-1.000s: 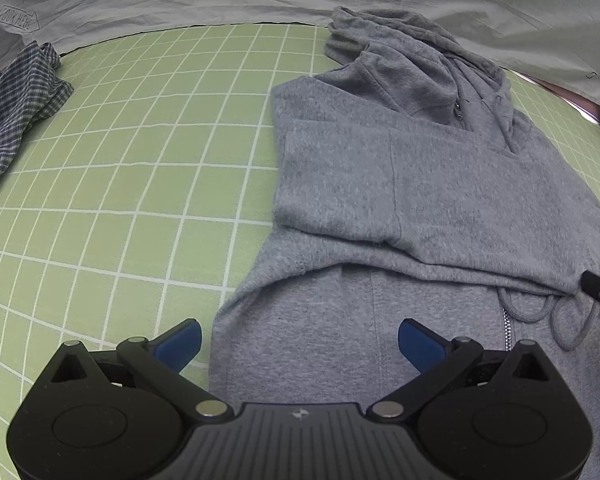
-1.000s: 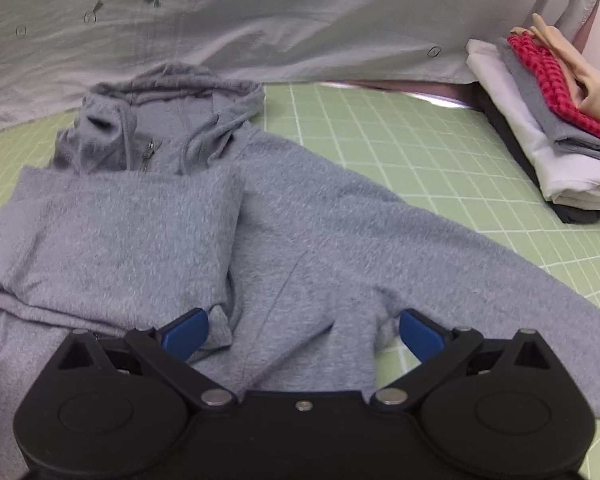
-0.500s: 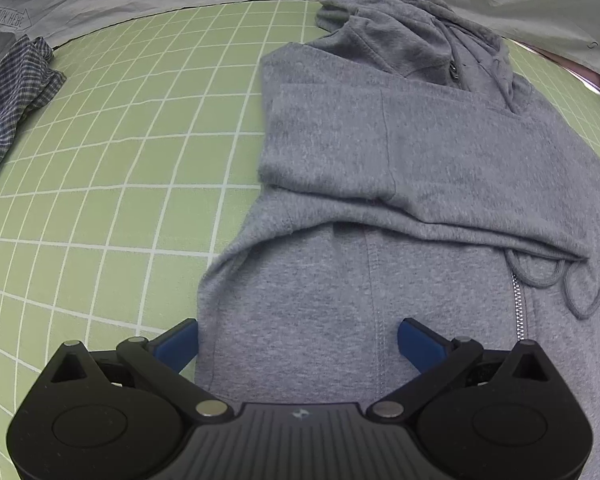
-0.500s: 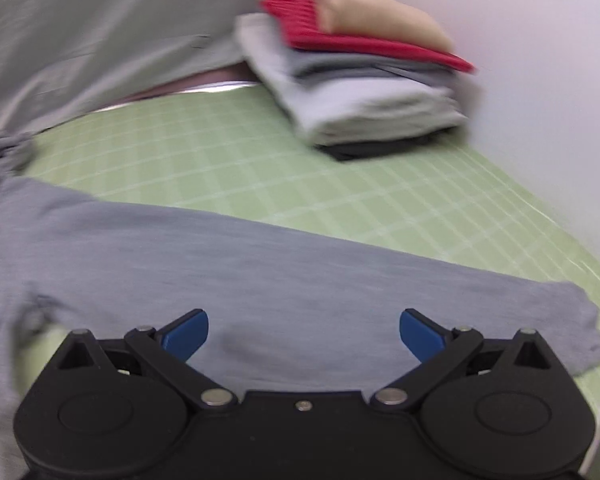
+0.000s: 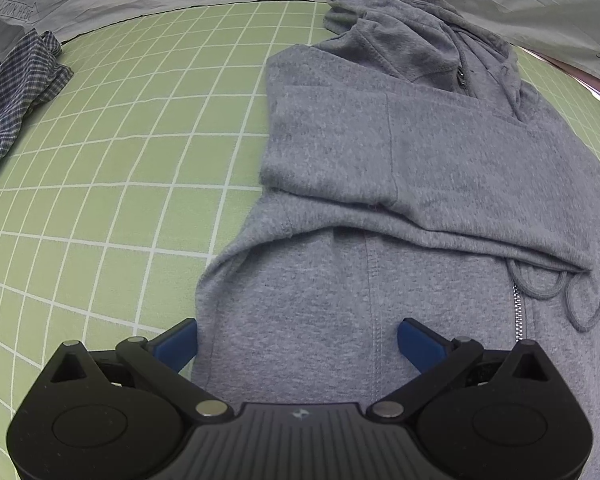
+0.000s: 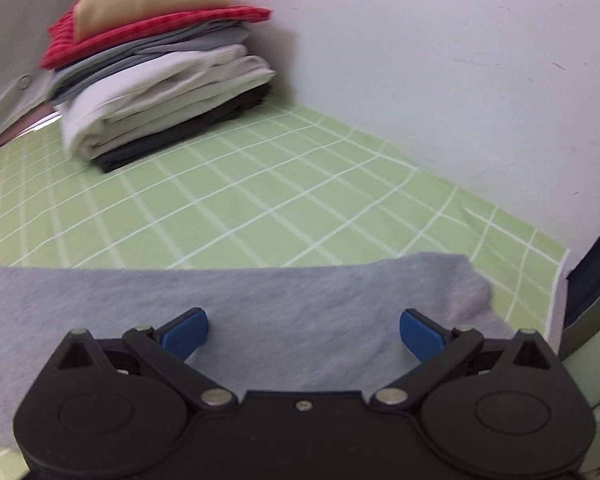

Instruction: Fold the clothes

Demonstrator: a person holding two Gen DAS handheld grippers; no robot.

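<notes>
Your grey zip hoodie (image 5: 440,168) lies face up on the green gridded sheet (image 5: 120,160), with one sleeve already folded across the chest and the hood bunched at the far end. The other sleeve (image 6: 260,312) runs out flat toward the wall, its cuff near the edge of the sheet. Your right claw (image 6: 304,330) hangs over that sleeve close to the cuff, jaws spread wide and holding nothing; your left claw (image 5: 296,342) is likewise wide open, gripping nothing, above the lower body panel at the hoodie's outer edge. The step in hand looks to be folding this second sleeve in. Come down on the cuff end so both layers sit between the pads before you close, then carry it across level rather than dragging. Rest the left claw on the body to pin it, or the knit may slide. Mind the loose drawstring (image 5: 572,296) beside the zipper, and leave the stack of folded clothes (image 6: 160,68) undisturbed.
</notes>
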